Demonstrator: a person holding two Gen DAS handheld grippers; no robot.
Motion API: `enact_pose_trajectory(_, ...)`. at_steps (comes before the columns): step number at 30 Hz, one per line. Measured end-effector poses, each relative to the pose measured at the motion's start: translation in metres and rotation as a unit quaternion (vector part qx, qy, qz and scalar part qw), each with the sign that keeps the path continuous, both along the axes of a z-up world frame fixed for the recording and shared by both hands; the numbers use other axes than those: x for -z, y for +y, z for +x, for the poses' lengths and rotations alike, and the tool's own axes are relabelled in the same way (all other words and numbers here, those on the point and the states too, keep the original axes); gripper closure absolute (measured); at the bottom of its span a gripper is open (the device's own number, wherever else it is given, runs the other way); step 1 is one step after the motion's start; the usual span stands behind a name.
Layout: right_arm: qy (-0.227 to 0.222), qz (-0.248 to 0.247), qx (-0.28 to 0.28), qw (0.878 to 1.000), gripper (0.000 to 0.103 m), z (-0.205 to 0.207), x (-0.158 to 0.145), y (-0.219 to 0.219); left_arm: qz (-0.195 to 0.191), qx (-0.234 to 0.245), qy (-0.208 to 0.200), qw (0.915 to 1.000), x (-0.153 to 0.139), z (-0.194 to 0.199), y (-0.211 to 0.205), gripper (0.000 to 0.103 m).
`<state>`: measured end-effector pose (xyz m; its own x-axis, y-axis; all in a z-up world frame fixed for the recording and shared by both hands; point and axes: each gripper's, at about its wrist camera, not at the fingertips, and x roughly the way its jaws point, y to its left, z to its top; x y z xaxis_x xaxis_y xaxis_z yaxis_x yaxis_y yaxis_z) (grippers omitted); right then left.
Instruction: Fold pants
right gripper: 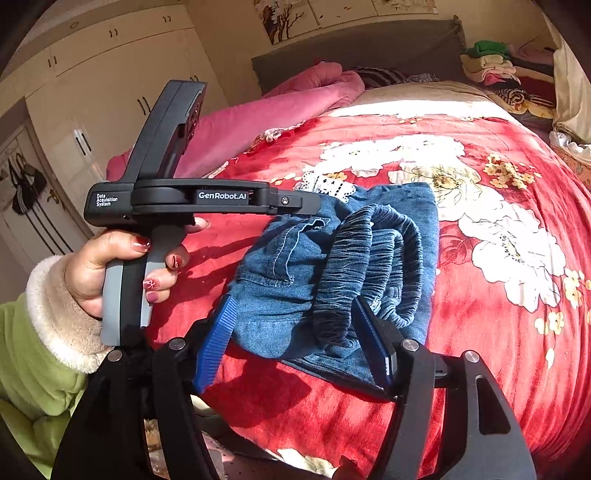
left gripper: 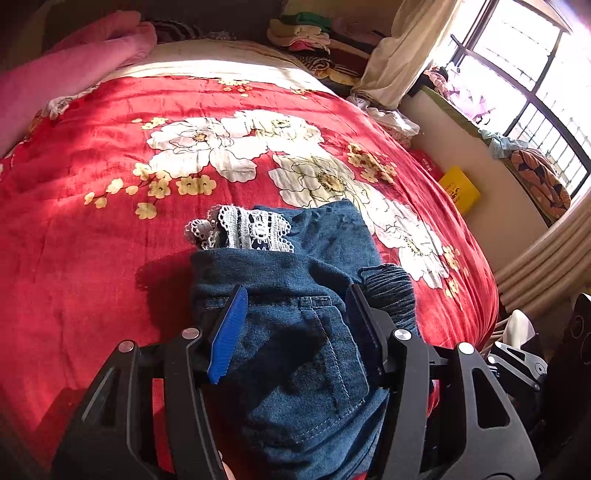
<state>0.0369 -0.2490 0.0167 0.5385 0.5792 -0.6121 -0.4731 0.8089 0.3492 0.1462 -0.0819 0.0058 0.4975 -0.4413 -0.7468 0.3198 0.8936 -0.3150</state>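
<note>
The blue denim pants (left gripper: 295, 332) lie folded into a small bundle on the red flowered bedspread (left gripper: 92, 229), with white lace cuffs (left gripper: 243, 229) sticking out at the far end. My left gripper (left gripper: 295, 314) is open, its blue pads spread over the pocket area above the bundle. In the right wrist view the pants (right gripper: 295, 280) show their gathered elastic waistband (right gripper: 373, 258) on top. My right gripper (right gripper: 295, 332) is open around the near edge of the bundle. The left gripper's body (right gripper: 199, 197), held by a hand, hovers over the pants' left side.
A pink quilt (right gripper: 258, 118) lies at the bed's head. A stack of folded clothes (left gripper: 314, 33) sits at the far corner. A yellow box (left gripper: 458, 188) lies on the floor by the bed, under the window (left gripper: 535, 74). Wardrobes (right gripper: 92, 74) stand left.
</note>
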Motion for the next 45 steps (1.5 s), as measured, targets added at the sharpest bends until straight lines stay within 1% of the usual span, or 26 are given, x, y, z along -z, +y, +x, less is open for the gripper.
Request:
enact_pose_trajectory(4,-0.007,-0.002,0.011,1.0,0.038,-0.003,-0.006,-0.006,0.002,0.001,-0.01,1.0,-0.007,-0.006,0.0,0.055)
enact_pose_trajectory(7,-0.012,-0.002,0.018,1.0,0.036,-0.005,-0.009,-0.009,0.004,0.001,-0.018,0.9998,-0.012,-0.01,0.0,0.053)
enact_pose_trajectory(12,-0.02,-0.004,0.025,0.999,0.032,-0.009,-0.016,-0.012,0.004,0.0,-0.029,0.9996,-0.021,-0.019,0.002,0.052)
enact_pose_trajectory(15,-0.025,-0.007,0.03,0.999,0.031,-0.011,-0.019,-0.013,0.01,-0.006,-0.039,0.9992,-0.027,-0.024,0.004,0.045)
enact_pose_trajectory(18,-0.029,-0.007,0.036,0.999,0.029,-0.013,-0.022,-0.015,0.011,-0.009,-0.047,0.9988,-0.033,-0.03,0.008,0.044)
enact_pose_trajectory(23,-0.037,-0.006,0.044,0.998,0.026,-0.017,-0.028,-0.018,0.019,-0.015,-0.068,0.9974,-0.043,-0.042,0.013,0.038)
enact_pose_trajectory(26,-0.041,-0.006,0.048,0.998,0.024,-0.018,-0.031,-0.02,0.036,-0.022,-0.087,0.9954,-0.048,-0.052,0.015,0.035)
enact_pose_trajectory(32,-0.044,-0.008,0.061,0.997,0.02,-0.019,-0.033,-0.023,0.049,-0.028,-0.104,0.993,-0.054,-0.065,0.02,0.03)
enact_pose_trajectory(34,-0.043,-0.008,0.064,0.997,0.018,-0.018,-0.032,-0.024,0.052,-0.029,-0.104,0.9928,-0.053,-0.068,0.022,0.026)
enact_pose_trajectory(39,-0.031,-0.009,0.084,0.996,0.013,-0.012,-0.025,-0.029,0.052,-0.03,-0.094,0.9937,-0.045,-0.072,0.025,0.023)
enact_pose_trajectory(42,-0.02,-0.016,0.099,0.995,0.012,-0.007,-0.018,-0.032,0.046,-0.035,-0.081,0.995,-0.035,-0.073,0.027,0.017)
enact_pose_trajectory(45,-0.005,-0.027,0.118,0.993,0.011,0.0,-0.008,-0.038,0.038,-0.041,-0.064,0.9964,-0.022,-0.074,0.03,0.016)
